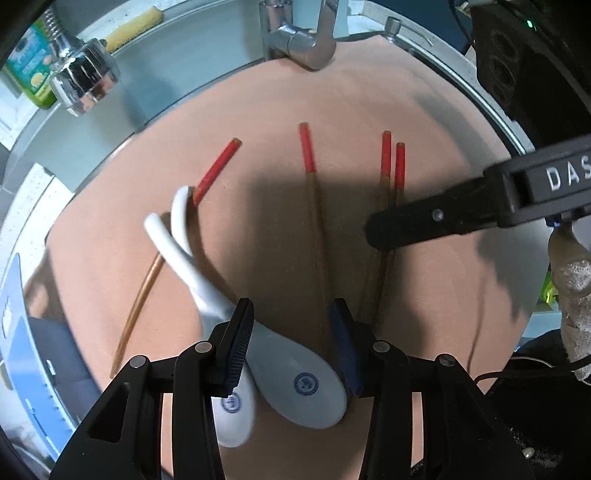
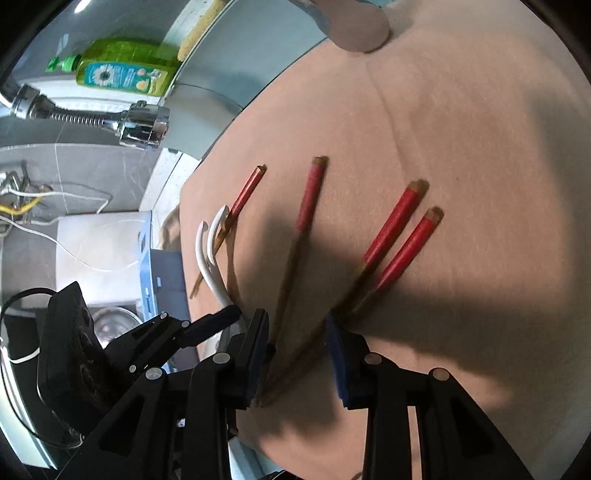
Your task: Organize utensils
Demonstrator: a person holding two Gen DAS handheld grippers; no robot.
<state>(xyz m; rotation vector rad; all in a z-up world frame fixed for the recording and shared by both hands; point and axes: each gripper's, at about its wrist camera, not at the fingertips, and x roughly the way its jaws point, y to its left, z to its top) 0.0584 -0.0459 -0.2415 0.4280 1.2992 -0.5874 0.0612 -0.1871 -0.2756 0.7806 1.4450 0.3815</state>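
Observation:
Two white ceramic spoons (image 1: 295,380) sit bowl-first between the pads of my left gripper (image 1: 291,306), which is shut on them. Their handles (image 2: 207,258) stick out over the peach cloth (image 1: 424,110). Several red-ended wooden chopsticks lie on the cloth: one (image 1: 218,171) under the spoon handles, one (image 1: 308,155) in the middle, and a pair (image 2: 402,236) side by side. My right gripper (image 2: 296,318) hangs low over the thin ends of the middle stick and the pair. These run slantwise between its jaws, a gap shows beside them, and the gripper is open. Its finger (image 1: 391,227) crosses the pair.
A chrome faucet (image 1: 306,40) and a pull-out sprayer head (image 2: 144,127) stand beyond the cloth. A green soap bottle (image 2: 122,70) and a yellow sponge (image 1: 135,27) lie by the sink rim (image 1: 461,74). A blue rack (image 2: 147,258) is on the left. A gloved hand (image 1: 572,291) is at right.

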